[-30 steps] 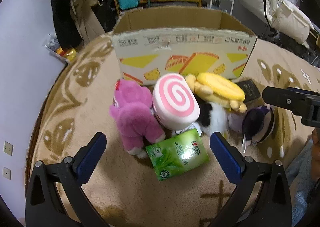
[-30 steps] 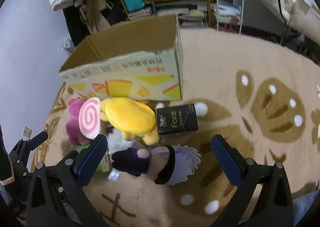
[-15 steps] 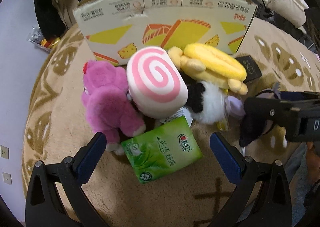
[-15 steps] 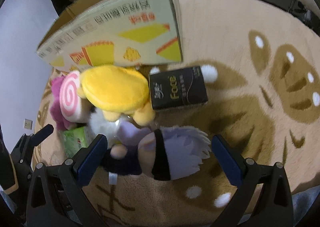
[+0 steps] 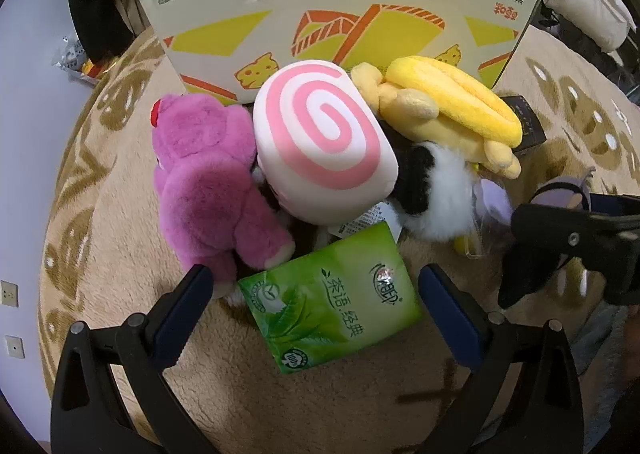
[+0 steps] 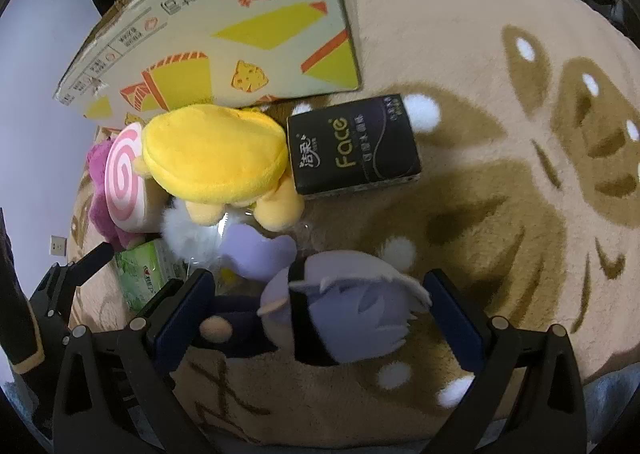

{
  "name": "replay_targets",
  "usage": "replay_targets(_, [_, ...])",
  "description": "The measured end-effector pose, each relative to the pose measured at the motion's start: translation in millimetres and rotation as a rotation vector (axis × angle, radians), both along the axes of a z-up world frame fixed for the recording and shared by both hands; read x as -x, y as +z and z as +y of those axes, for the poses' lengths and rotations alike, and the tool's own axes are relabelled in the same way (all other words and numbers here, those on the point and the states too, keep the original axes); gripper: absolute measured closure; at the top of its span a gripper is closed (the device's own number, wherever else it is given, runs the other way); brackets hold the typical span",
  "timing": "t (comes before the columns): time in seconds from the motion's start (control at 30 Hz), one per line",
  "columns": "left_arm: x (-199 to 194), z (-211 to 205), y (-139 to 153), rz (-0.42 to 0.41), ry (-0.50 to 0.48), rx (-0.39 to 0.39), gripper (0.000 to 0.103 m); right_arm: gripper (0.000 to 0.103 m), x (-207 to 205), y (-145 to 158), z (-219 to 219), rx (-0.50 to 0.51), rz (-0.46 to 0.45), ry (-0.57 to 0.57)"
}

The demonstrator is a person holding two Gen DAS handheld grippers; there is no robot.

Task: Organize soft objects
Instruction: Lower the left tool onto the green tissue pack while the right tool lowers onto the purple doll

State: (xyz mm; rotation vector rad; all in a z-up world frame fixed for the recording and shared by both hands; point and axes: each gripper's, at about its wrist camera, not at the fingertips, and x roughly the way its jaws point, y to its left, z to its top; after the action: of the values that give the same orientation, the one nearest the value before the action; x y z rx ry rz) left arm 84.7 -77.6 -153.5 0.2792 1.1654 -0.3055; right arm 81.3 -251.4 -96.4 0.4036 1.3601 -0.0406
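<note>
Your left claw (image 5: 312, 306) is spreading wide around the green tissue pack (image 5: 332, 294), low in the frame's centre, on the carpet (image 5: 120, 214). Your right claw (image 6: 316, 310) is gaping wide around the purple-haired plush doll (image 6: 340, 306) at bottom centre. The pink swirl plush (image 5: 324, 142), magenta bear (image 5: 212, 182) and yellow plush (image 5: 452, 110) are crowding against the cardboard box (image 5: 340, 10) above.

The box (image 5: 340, 14) top is cut off by the frame in both views. The black-and-white plush (image 5: 436, 190) lies mostly buried under the swirl pillow (image 5: 324, 134) and yellow plush (image 5: 452, 110). The doll (image 6: 344, 306) is motion-blurred.
</note>
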Motion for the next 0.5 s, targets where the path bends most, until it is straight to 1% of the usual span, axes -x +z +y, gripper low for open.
replay_targets(0.13, [0, 2, 0, -0.003, 0.008, 0.007, 0.004, 0.000, 6, 0, -6, -0.025, 0.000, -0.018])
replay_targets(0.17, [2, 1, 1, -0.002, 0.011, 0.008, 0.004, 0.001, 13, 3, -15, -0.034, 0.005, -0.015])
replay_targets(0.23, [0, 2, 1, -0.002, 0.011, 0.008, 0.006, 0.006, 15, -1, -14, -0.054, 0.021, -0.005])
replay_targets(0.3, [2, 2, 1, -0.005, 0.007, 0.000, 0.010, 0.009, 15, -2, -11, -0.043, 0.024, 0.006])
replay_targets(0.33, [4, 1, 1, -0.007, 0.004, -0.001, 0.013, 0.010, 15, -1, -10, -0.036, 0.023, 0.009])
replay_targets(0.37, [4, 0, 2, -0.007, -0.004, 0.006, 0.019, 0.011, 16, 0, -9, -0.028, 0.021, 0.012])
replay_targets(0.5, [5, 2, 2, 0.017, 0.000, 0.026, 0.020, 0.015, 21, 3, -9, -0.025, 0.012, 0.000])
